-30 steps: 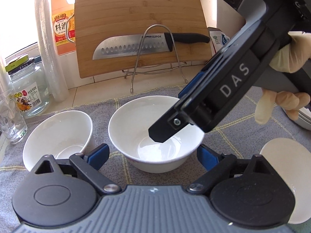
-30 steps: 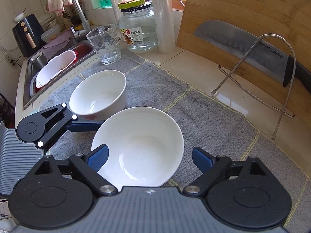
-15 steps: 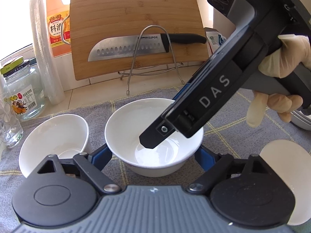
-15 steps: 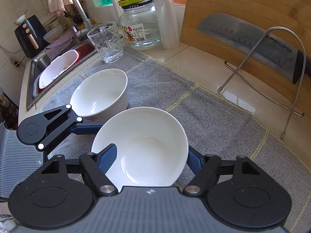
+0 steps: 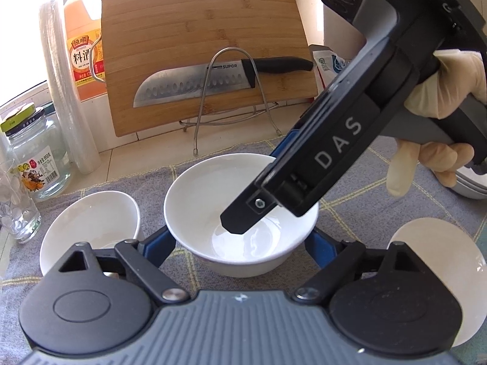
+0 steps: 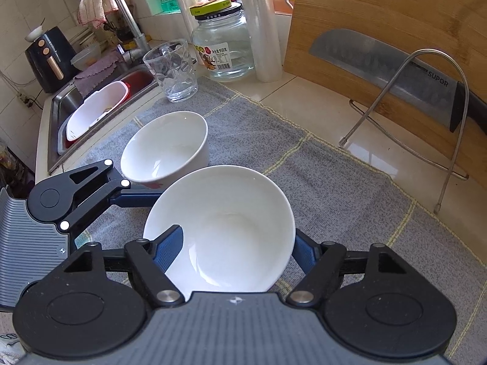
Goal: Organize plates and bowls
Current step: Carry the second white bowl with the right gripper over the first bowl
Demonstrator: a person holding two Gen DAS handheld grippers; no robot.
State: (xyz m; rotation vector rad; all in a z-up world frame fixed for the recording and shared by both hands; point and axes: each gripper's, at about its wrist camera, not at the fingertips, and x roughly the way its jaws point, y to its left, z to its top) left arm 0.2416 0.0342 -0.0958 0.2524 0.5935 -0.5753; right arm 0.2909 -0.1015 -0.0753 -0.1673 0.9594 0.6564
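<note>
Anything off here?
Yes: both grippers are on the same white bowl. The left gripper has its pads against the bowl's sides, while the right gripper clamps the rim, one finger inside and one outside. Nothing looks spilled or broken.

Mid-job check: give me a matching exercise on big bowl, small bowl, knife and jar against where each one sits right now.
Things:
1. big bowl
2. small bowl
3. knife
4. jar

Places:
A. leaning on the cutting board
B. at the far left, with a yellow-green lid
C. gripped by the left claw and the right claw
D. on the grey cloth, with no claw around it

Pairs: 1-C, 2-D, 3-A, 4-B
</note>
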